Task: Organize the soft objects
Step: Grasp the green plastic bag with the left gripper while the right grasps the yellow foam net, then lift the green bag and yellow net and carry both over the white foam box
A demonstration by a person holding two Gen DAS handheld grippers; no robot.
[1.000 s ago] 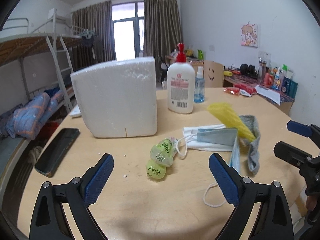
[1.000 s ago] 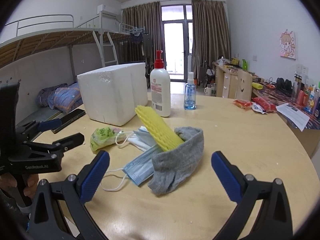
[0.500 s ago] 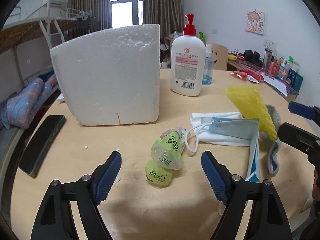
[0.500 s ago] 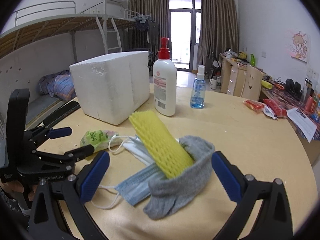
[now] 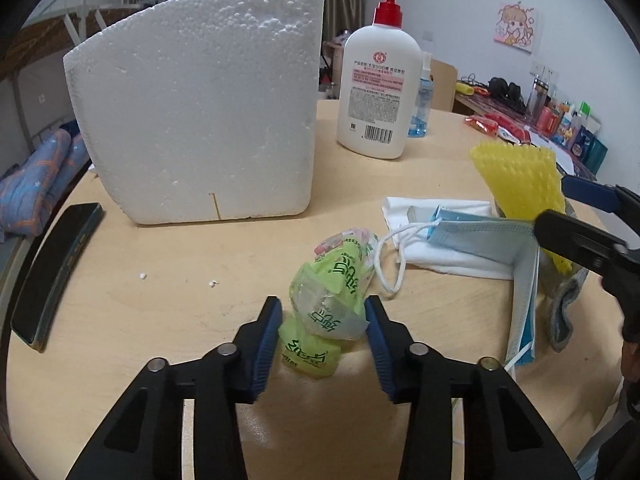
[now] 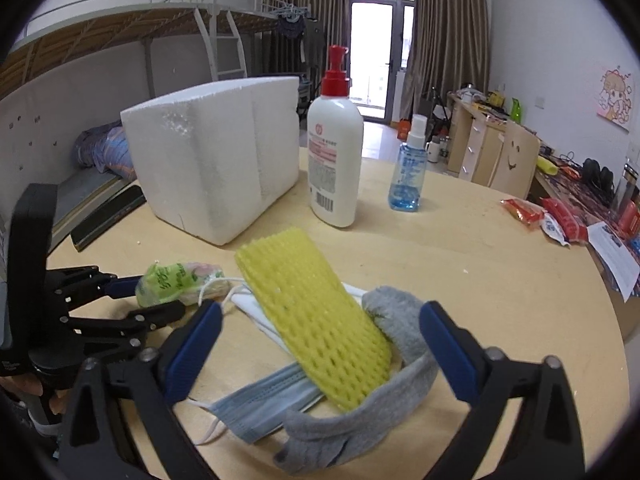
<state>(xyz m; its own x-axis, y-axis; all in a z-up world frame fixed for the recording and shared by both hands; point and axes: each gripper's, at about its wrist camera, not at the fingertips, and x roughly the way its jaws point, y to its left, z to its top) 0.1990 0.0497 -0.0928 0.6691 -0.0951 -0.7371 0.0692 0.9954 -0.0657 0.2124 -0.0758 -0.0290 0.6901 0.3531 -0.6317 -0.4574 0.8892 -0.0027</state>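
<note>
A crumpled green plastic packet (image 5: 328, 308) lies on the round wooden table (image 5: 160, 320). My left gripper (image 5: 324, 340) has a blue pad on each side of it. The jaws are closing, and I see no squeeze on the packet. To its right are a white mask (image 5: 432, 232), a blue mask (image 6: 264, 404), a yellow foam net (image 6: 316, 312) and a grey sock (image 6: 396, 364), heaped together. My right gripper (image 6: 320, 344) straddles the net and sock. Its wide jaws are closing and stand apart from both.
A white foam box (image 5: 200, 112) stands behind the packet. A lotion pump bottle (image 5: 378, 92) and a small blue spray bottle (image 6: 408, 176) are beside it. A black phone (image 5: 56, 272) lies near the table's left edge. Snack packets (image 6: 540, 216) sit far right.
My left gripper came forward and down onto the green packet, and its jaws narrowed around it. My right gripper moved closer over the foam net and sock.
</note>
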